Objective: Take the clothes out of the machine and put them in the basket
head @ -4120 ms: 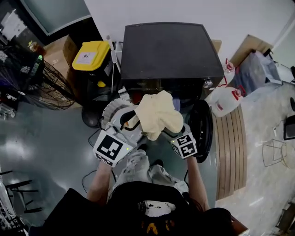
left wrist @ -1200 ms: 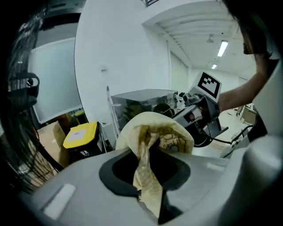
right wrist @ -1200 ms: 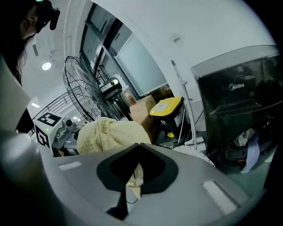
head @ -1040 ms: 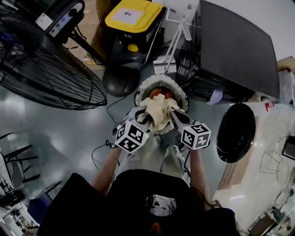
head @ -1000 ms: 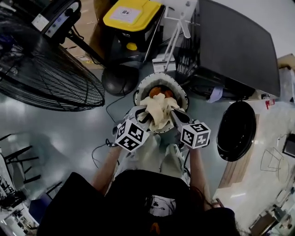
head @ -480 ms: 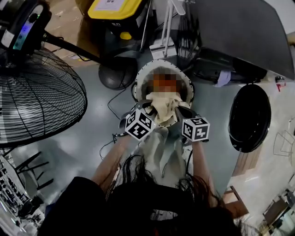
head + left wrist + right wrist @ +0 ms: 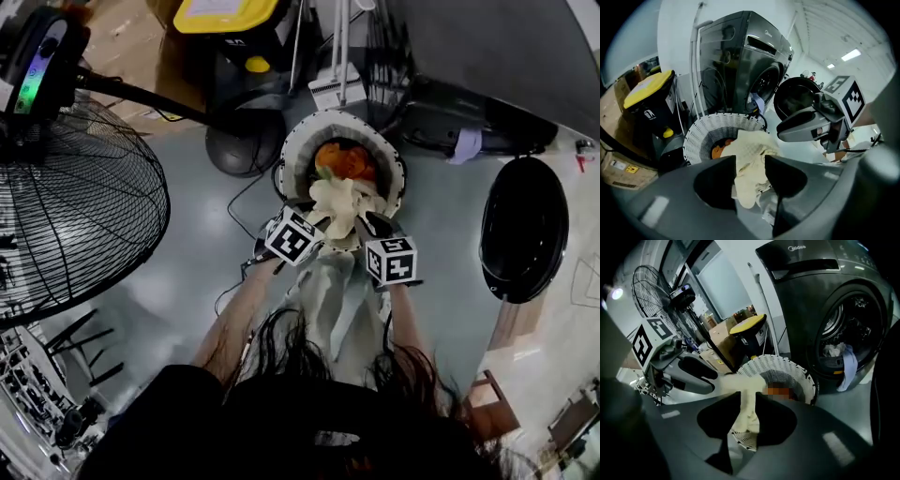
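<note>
Large black floor fan on grey floor. Yellow-lidded black bin right of fan head. Black cable right of fan cage.

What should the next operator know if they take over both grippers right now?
Left gripper: shut on the cream cloth.
Right gripper: jaws have just been opening; the same cloth hangs between them.
The cloth hangs at the near rim of the white perforated round basket, which already holds an orange garment.
Left to do: let the cloth drop into the basket, then fetch the pale clothes from the drum of the dark grey front-loading washing machine, whose door is open.
</note>
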A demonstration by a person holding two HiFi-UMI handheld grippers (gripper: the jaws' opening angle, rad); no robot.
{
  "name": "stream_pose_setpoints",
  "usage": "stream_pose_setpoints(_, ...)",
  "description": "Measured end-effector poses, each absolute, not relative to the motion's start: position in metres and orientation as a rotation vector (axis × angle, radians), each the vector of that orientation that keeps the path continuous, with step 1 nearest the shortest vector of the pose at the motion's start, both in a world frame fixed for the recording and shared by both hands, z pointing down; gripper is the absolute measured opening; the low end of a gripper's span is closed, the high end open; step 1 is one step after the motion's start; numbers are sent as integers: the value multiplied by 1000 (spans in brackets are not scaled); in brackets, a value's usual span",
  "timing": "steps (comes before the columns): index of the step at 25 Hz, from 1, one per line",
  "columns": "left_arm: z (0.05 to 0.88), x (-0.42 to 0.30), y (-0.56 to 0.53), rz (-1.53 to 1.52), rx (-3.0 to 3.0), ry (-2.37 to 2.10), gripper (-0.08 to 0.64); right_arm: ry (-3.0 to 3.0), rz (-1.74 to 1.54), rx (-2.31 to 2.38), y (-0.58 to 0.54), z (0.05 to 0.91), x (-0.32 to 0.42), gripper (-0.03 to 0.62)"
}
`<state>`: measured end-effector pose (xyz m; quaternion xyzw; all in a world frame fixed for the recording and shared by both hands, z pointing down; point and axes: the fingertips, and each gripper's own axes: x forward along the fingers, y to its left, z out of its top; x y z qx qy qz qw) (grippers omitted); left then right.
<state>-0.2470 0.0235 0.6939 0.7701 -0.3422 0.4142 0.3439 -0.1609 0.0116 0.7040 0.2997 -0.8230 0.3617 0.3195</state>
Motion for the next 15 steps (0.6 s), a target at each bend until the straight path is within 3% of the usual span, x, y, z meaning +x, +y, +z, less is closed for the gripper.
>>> stream_pose_setpoints(6, 679, -248, 14, 1087, 2046, -917, 176, -2239, 970, 804, 2, 678, -169, 158)
stream_pose_setpoints(15, 639, -234, 3, 1032, 2126, -944, 176, -2314, 975, 902, -15, 627, -154, 156)
